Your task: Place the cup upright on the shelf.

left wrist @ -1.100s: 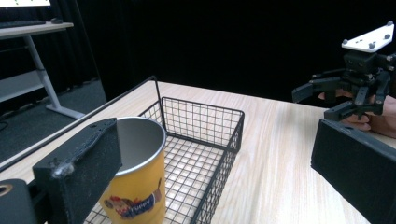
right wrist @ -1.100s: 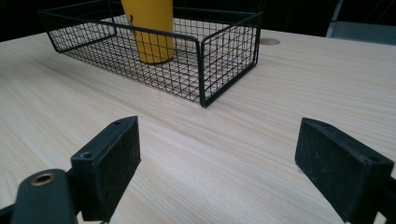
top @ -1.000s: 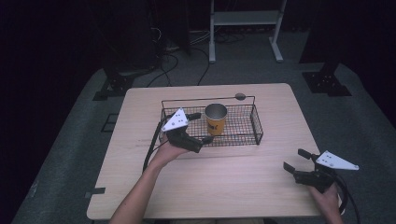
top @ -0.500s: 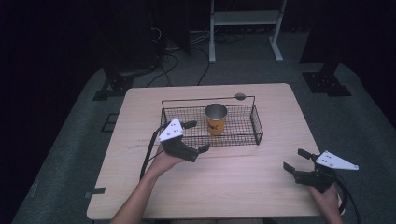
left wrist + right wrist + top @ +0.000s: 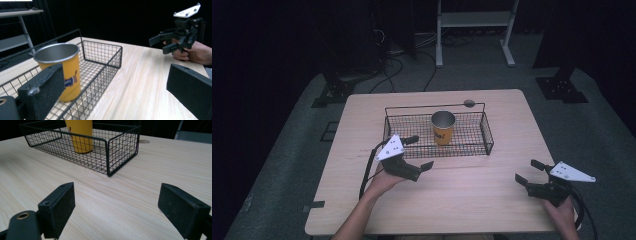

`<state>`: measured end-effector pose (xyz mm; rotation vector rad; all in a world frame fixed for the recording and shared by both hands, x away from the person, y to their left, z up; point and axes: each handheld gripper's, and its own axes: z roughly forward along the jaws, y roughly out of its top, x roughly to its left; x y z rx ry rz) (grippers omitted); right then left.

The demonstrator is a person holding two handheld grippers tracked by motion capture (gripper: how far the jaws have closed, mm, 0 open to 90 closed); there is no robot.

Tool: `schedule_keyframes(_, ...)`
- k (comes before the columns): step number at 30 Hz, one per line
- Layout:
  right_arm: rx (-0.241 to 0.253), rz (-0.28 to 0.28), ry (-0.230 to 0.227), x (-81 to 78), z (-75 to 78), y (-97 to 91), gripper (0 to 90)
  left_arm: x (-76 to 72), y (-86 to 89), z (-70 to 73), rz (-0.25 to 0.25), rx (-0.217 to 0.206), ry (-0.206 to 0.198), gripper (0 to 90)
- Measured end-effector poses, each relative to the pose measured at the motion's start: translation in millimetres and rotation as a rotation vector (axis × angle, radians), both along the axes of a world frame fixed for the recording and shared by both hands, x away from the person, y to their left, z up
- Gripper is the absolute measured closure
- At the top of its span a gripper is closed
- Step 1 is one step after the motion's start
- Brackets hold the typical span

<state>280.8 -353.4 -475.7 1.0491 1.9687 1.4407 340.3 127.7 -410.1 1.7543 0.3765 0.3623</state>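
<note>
One cup upright in one basket

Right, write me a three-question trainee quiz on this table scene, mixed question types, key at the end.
1. True or false: the yellow cup stands upright inside the wire basket.
2. Multiple choice: the left tool is A) shut on the cup, B) open near the basket's front left corner, C) lying flat on the floor.
3. Fill in: the right tool is held open above the ____, apart from the basket.

Key: 1 true; 2 B; 3 table.
</note>
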Motion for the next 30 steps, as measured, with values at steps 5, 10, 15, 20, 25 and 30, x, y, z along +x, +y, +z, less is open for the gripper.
schedule_keyframes(5, -0.002, 0.001, -0.001, 0.0, 0.0, 0.1, 13.2, -10.0, 3.8, -7.6, 0.002, -0.003, 0.005, 1.0)
schedule_keyframes(10, -0.003, 0.0, -0.002, 0.3, -0.1, 0.1, 13.2, -17.1, 6.5, -13.8, 0.007, -0.002, 0.008, 1.0)
schedule_keyframes(15, -0.001, 0.0, 0.0, 0.2, 0.0, 0.0, 13.2, -25.1, 9.7, -19.0, 0.017, -0.017, 0.01, 1.0)
schedule_keyframes(20, -0.001, 0.001, -0.001, -0.1, 0.0, -0.1, 13.2, -35.4, 11.7, -27.1, 0.026, -0.017, 0.009, 1.0)
schedule_keyframes(25, -0.006, 0.001, -0.003, 0.0, -0.2, 0.2, 13.2, -48.8, 16.7, -35.6, 0.037, -0.032, 0.02, 1.0)
schedule_keyframes(30, -0.007, 0.003, -0.005, 0.2, -0.2, 0.1, 13.2, -64.3, 21.9, -43.9, 0.049, -0.03, 0.018, 1.0)
